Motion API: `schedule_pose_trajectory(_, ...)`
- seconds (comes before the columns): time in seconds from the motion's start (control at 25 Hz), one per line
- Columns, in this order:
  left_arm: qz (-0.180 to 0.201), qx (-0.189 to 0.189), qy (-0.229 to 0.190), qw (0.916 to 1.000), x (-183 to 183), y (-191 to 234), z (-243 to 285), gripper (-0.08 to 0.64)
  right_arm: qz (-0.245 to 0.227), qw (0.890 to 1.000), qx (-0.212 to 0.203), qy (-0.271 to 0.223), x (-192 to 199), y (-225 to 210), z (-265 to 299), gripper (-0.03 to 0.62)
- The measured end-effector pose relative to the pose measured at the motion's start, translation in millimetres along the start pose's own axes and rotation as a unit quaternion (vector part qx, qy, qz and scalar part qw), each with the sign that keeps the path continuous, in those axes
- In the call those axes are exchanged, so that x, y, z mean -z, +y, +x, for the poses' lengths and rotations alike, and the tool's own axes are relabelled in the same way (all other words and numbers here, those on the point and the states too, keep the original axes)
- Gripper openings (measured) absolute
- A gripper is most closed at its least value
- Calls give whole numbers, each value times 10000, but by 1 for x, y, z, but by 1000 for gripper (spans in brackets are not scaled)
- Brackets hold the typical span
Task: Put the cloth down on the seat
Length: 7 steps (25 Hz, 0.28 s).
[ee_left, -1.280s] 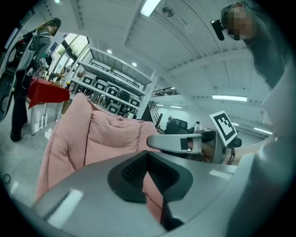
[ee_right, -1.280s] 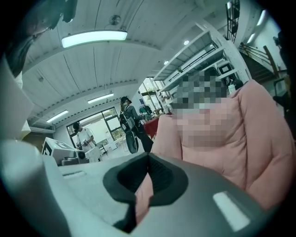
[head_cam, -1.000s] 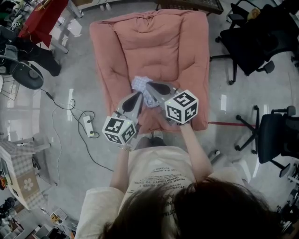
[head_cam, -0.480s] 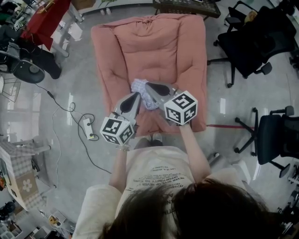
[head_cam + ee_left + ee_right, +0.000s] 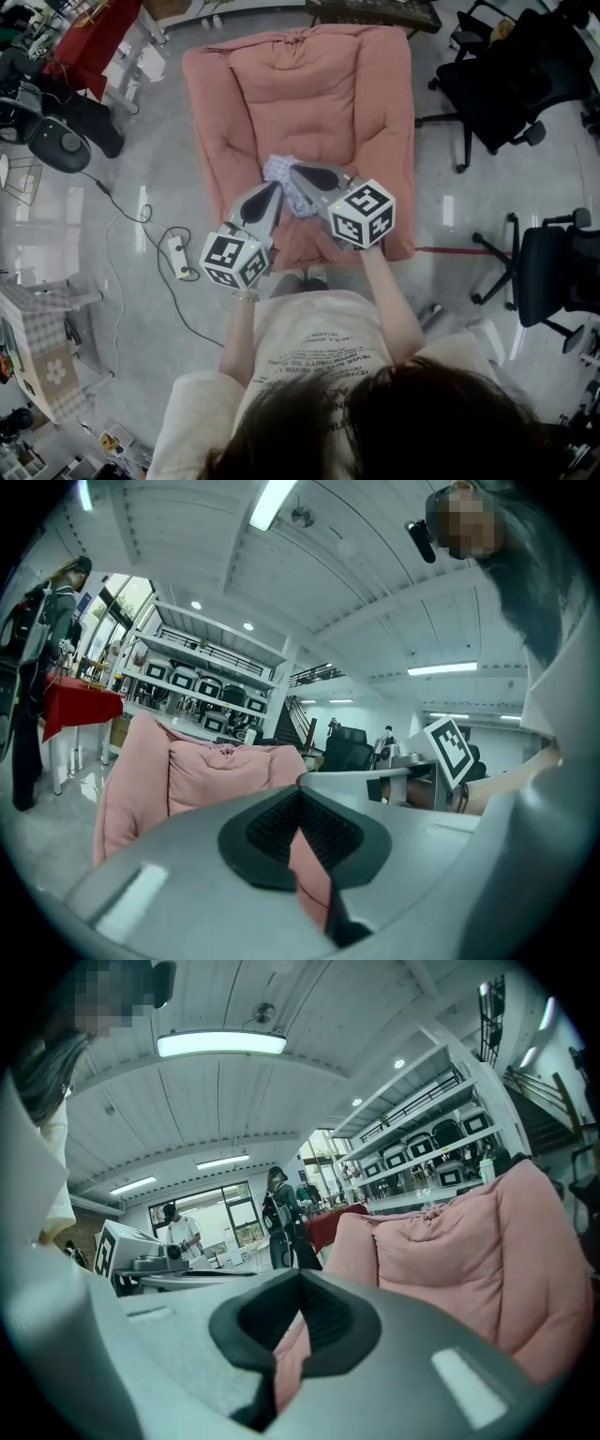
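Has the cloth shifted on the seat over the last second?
No. The cloth lies at the same spot on the pink seat, near its front edge. The seat shows the same slight offset in the frame.

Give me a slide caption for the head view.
Seen from above, the left claw and right claw hang close together over the patterned cloth on the pink seat.

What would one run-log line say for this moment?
cloth: crumpled on seat front | left gripper: jaws together, nothing between | right gripper: jaws together, nothing between | both tips by cloth
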<state>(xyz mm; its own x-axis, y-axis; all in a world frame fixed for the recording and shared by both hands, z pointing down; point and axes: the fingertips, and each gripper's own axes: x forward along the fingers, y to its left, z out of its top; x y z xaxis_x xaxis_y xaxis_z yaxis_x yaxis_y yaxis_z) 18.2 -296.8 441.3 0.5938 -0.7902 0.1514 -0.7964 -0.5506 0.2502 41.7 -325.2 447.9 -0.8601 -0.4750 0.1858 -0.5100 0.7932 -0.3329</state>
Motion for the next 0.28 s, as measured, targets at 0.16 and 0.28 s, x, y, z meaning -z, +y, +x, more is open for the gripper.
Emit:
schedule_pose_trajectory(0.16,0,-5,7,10000,1,-3,-3,-11,-6,10000,-52,-1,0,6,-2,2)
schedule_pose_trajectory(0.28,-15,-2,28,10000,3,-7,-4,-11,-4,10000,-65,15,2,9,-5,2)
